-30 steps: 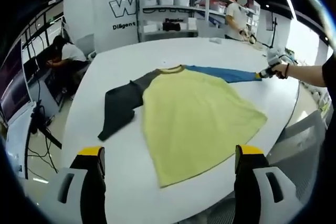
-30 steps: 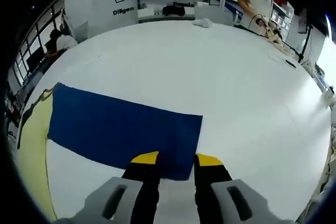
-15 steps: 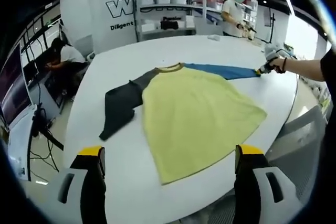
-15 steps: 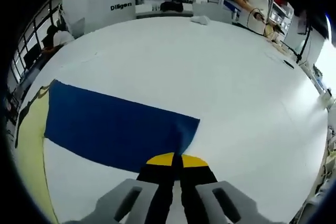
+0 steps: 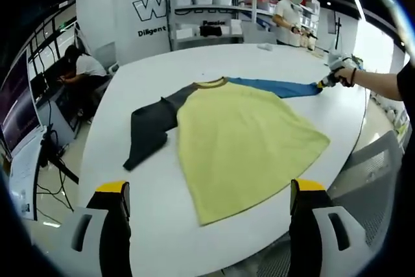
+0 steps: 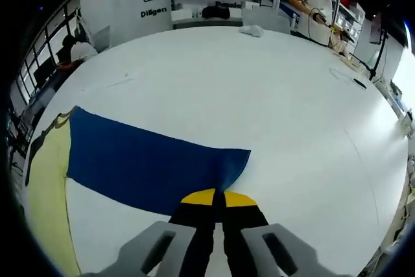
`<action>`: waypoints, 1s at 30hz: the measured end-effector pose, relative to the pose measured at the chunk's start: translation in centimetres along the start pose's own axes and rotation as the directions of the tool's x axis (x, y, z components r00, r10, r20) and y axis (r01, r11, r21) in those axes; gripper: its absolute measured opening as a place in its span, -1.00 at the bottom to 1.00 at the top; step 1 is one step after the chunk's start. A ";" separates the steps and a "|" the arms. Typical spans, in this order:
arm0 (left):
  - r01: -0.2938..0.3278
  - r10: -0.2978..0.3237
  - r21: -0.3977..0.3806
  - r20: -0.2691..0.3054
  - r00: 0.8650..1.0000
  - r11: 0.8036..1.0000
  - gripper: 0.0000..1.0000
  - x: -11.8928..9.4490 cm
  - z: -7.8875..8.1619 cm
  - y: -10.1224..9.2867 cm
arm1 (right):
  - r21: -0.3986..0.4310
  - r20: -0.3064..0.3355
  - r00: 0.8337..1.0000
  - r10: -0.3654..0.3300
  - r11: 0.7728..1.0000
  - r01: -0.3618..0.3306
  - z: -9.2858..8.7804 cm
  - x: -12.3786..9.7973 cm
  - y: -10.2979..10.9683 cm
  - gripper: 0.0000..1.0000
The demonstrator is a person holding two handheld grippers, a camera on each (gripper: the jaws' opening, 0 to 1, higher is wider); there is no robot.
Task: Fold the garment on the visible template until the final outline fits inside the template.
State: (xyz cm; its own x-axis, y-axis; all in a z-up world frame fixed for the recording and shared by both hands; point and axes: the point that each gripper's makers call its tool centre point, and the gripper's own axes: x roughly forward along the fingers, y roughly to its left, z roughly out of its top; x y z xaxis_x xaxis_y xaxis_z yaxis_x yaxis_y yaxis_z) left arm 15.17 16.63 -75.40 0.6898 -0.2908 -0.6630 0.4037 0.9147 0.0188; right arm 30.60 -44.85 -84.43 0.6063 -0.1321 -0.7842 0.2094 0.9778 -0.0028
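**Two grippers, one clamped on the blue sleeve**

Two yellow-tipped jaws of your left gripper point(image 5: 207, 192) are standing wide apart at the bottom of the left gripper view, released and holding nothing, hovering off the near edge of the white table point(image 5: 130, 95). Just beyond them the garment point(image 5: 243, 134) is lying flat on the table, its yellow body spreading toward you with the hem nearest. The dark grey sleeve point(image 5: 148, 134) is angling off to the left side of that view, bent downward. The blue sleeve point(image 5: 275, 86) is stretching away to the right, where your right hand is gripping its far end with the right gripper point(image 5: 324, 83).

In the right gripper view, your right gripper point(image 6: 214, 198) is sitting clenched, jaws pressed together on the cuff edge of the blue sleeve point(image 6: 149, 163), which is puckering slightly at the pinch. The sleeve is running back to the left toward the yellow body point(image 6: 48, 180).

Farther off, a shelf unit point(image 5: 207, 8) with white bins is standing against the wall, a person point(image 5: 288, 14) is working beside it, and another person point(image 5: 84, 66) is sitting at the left.
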 end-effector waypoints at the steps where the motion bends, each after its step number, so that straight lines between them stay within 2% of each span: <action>1: 0.001 -0.001 -0.001 0.000 1.000 1.000 0.98 0.0 0.0 0.0 | 0.000 0.003 1.000 0.005 1.000 -0.005 0.1 -0.1 0.2 -1.00; 6: 0.008 -0.008 -0.002 -0.007 1.000 1.000 0.98 0.1 -0.3 0.0 | 0.010 0.023 0.999 0.037 0.999 -0.037 0.8 -0.7 1.7 -1.00; 13: 0.012 -0.012 -0.002 -0.006 1.000 1.000 0.98 0.0 -0.4 0.5 | -0.013 0.016 0.997 0.069 0.998 -0.069 1.3 -0.8 4.0 -1.00; 22: 0.013 -0.013 -0.010 0.008 1.000 1.000 0.98 -0.1 -0.4 1.0 | -0.072 0.026 0.987 0.156 0.986 -0.154 2.3 -1.6 8.9 -1.00; 30: 0.021 -0.021 -0.020 0.005 1.000 1.000 0.98 -0.1 -0.9 0.9 | -0.100 0.046 0.969 0.241 0.967 -0.236 3.6 -2.6 13.8 -1.00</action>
State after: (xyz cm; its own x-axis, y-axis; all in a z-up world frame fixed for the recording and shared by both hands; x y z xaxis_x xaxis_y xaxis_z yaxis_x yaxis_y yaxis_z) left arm 14.93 17.72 -75.93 0.6843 -0.3114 -0.6593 0.4063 0.9137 -0.0098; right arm 34.63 -31.62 -80.22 0.6738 0.1002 -0.7321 -0.0170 0.9926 0.1202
